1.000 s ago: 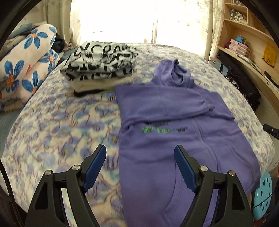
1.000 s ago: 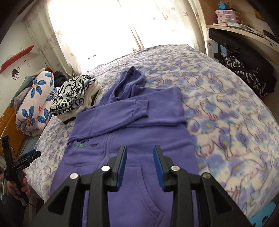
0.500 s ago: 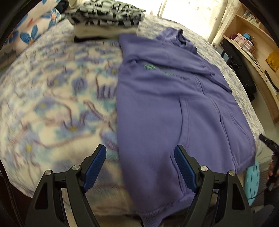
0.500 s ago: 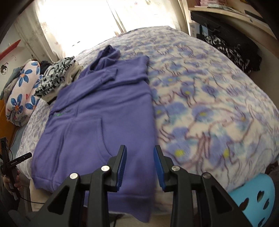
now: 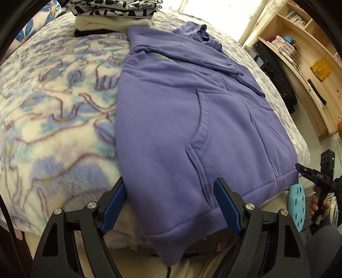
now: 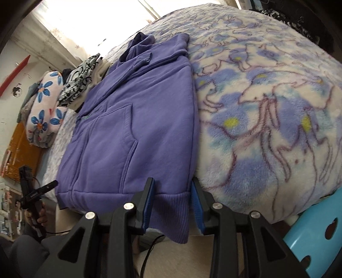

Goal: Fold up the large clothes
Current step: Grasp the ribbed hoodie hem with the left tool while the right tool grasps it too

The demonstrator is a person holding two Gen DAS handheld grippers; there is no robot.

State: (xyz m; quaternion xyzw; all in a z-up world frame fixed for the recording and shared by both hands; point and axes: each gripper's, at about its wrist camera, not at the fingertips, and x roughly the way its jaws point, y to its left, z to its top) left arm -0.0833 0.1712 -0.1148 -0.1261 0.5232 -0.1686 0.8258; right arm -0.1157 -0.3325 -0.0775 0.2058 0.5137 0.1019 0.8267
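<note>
The purple hoodie (image 5: 192,119) lies flat on our floral blanket (image 5: 53,107), hem hanging over the bed's near edge. At lower centre, our left gripper (image 5: 171,205) gapes wide around one hem corner; our right gripper (image 6: 172,203), narrower, straddles the other, neither pressing. Folded clothes (image 5: 115,15) sit upper left.

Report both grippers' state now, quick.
Left gripper: open, straddling the purple hoodie's hem corner, not gripping.
Right gripper: open, hem's other corner between the jaws, not clamped.
</note>
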